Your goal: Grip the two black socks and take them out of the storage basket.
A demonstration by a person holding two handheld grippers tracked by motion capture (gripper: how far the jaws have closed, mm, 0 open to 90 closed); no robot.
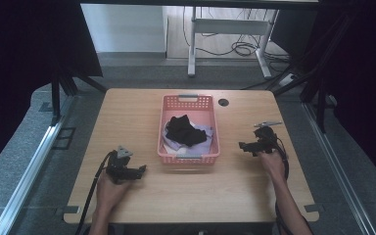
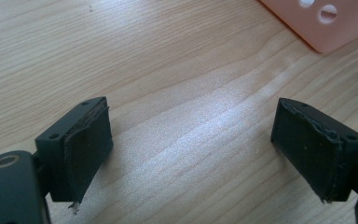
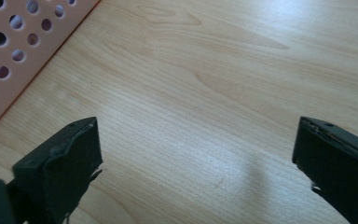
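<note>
High view: pink perforated basket (image 1: 188, 128) sits at centre frame on the wooden table (image 1: 127, 117), holding a black garment (image 1: 183, 129) on top of a pale lavender one (image 1: 203, 138); these contents are visible from this camera alone. Left gripper (image 1: 139, 170) lies lower left of the basket, right gripper (image 1: 245, 145) to its right, each near the basket but apart from it. Left gripper view: jaws spread wide over bare wood, nothing between them; a corner of the basket (image 2: 324, 23) at upper right. Right gripper view: jaws likewise released and wide apart, wood grain between; perforated basket wall (image 3: 18, 51) fills the upper left corner. Neither gripper view looks into the basket.
</note>
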